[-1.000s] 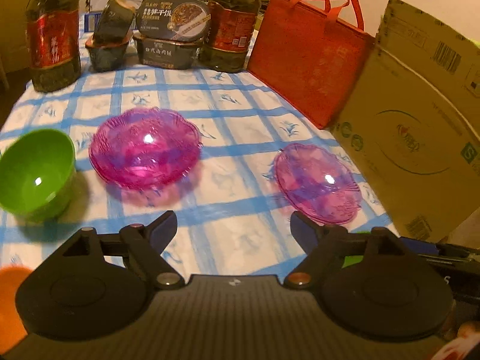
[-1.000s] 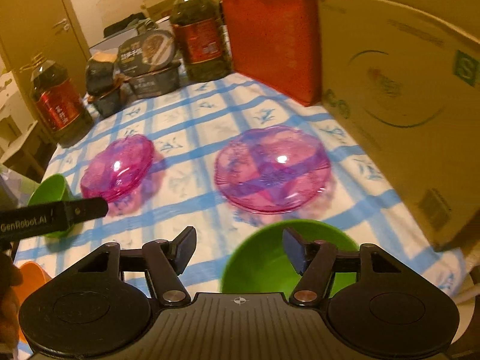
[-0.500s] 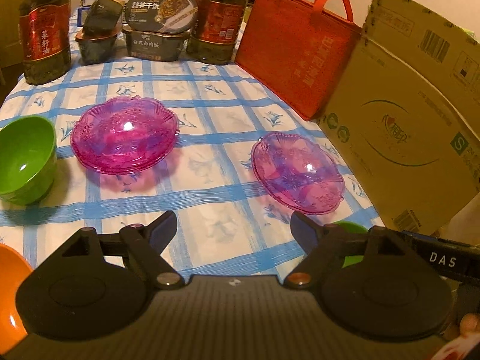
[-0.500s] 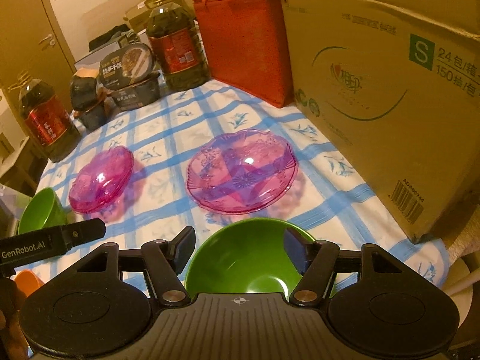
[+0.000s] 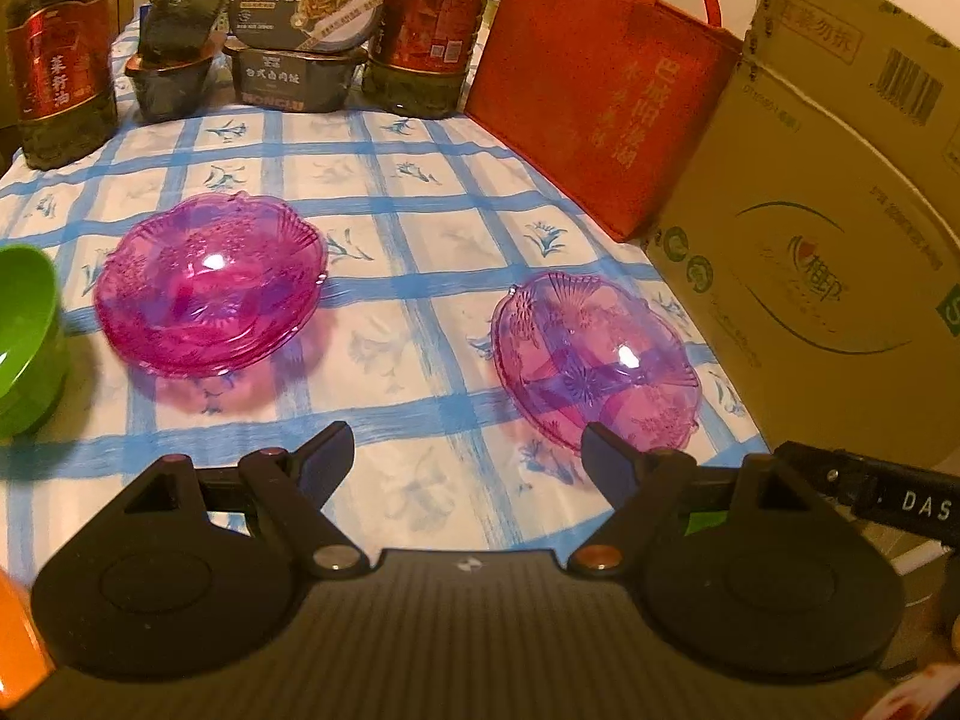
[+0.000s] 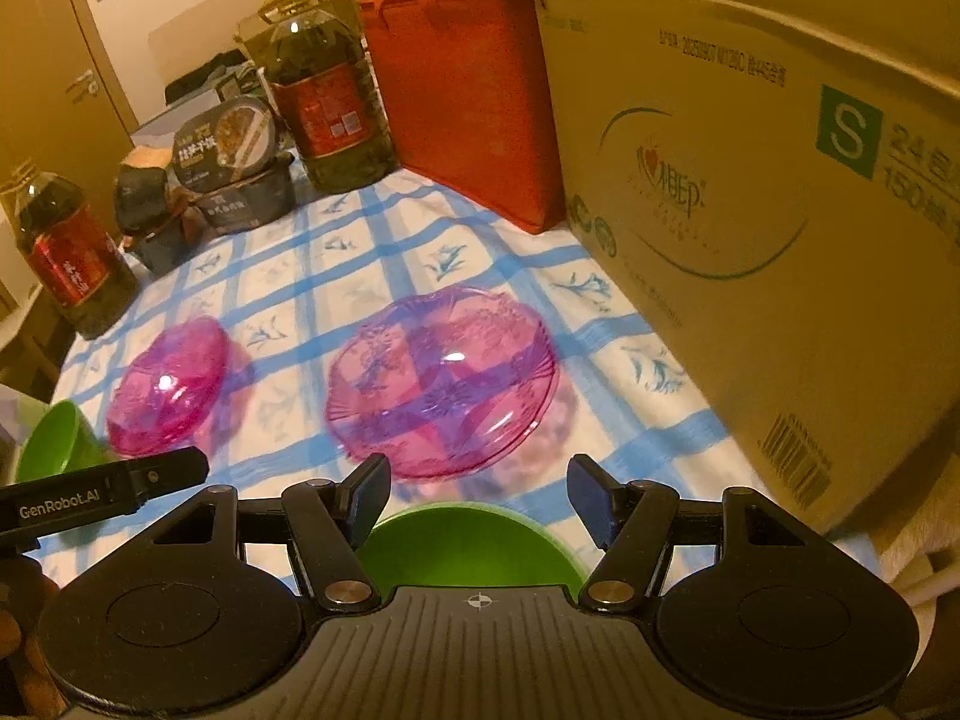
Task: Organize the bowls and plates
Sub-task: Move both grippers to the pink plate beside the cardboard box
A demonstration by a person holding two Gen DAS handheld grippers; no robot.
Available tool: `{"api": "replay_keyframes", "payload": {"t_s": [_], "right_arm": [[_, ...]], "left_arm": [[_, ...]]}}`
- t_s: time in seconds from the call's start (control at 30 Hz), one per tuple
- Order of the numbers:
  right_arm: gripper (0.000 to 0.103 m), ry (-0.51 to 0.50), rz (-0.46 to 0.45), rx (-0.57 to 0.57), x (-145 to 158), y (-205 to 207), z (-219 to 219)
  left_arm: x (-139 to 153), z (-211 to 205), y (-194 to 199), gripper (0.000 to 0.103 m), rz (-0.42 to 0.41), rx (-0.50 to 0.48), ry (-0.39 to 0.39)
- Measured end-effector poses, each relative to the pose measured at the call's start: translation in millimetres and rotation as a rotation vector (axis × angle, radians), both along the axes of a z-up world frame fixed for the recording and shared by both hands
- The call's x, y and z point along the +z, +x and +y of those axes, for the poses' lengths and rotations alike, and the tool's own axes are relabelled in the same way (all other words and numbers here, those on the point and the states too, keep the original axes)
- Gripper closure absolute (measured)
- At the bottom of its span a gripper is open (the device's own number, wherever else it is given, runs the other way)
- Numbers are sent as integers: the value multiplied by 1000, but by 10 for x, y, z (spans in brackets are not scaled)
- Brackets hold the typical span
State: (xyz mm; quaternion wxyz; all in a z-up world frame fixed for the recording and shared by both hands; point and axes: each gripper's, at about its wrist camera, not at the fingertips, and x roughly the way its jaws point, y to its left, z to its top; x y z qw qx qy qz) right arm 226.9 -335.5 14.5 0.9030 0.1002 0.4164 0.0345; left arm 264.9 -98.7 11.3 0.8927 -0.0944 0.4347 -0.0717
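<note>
Two pink glass dishes are lying on the table [image 5: 420, 312], which is wearing a blue checked cloth. In the left wrist view, the left gripper [image 5: 467, 450] is hanging over the cloth with its fingers [image 5: 327, 450] spread wide and nothing between them. The stack of pink bowls [image 5: 210, 282] is sitting ahead to the left, and the single pink plate [image 5: 594, 366] is lying just beyond the right finger, well apart from the stack. A green bowl [image 5: 24, 336] is standing at the left edge, near the stack. An orange bag [image 5: 600, 102] and a cardboard box [image 5: 828, 252] are standing along the right side, and oil bottles [image 5: 60, 54] are standing at the far end.

In the right wrist view, the right gripper [image 6: 479, 489] is holding its fingers [image 6: 366, 492] apart, gripping nothing. A second green bowl [image 6: 468, 546] is sitting right under them, close to the camera. The pink plate [image 6: 444, 384] is lying just past the fingertips, beside the cardboard box [image 6: 750, 210]. The stack of pink bowls [image 6: 174, 390] is lying further left, with the other green bowl [image 6: 54, 444] beside it. The tip of the left gripper [image 6: 120, 483] is showing at the left edge.
</note>
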Motion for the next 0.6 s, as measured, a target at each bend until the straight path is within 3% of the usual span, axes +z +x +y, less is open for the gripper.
{"api": "replay_keyframes", "payload": {"t_s": [0.4,0.6], "right_arm": [[38,-104,63,108,-323,645,-218],[38,-119,98,126,-540,925,-266]], "left_arm": [[-330,-269,509,23,30,-25,20],[-552,-384,773,30,72,-42,17]]}}
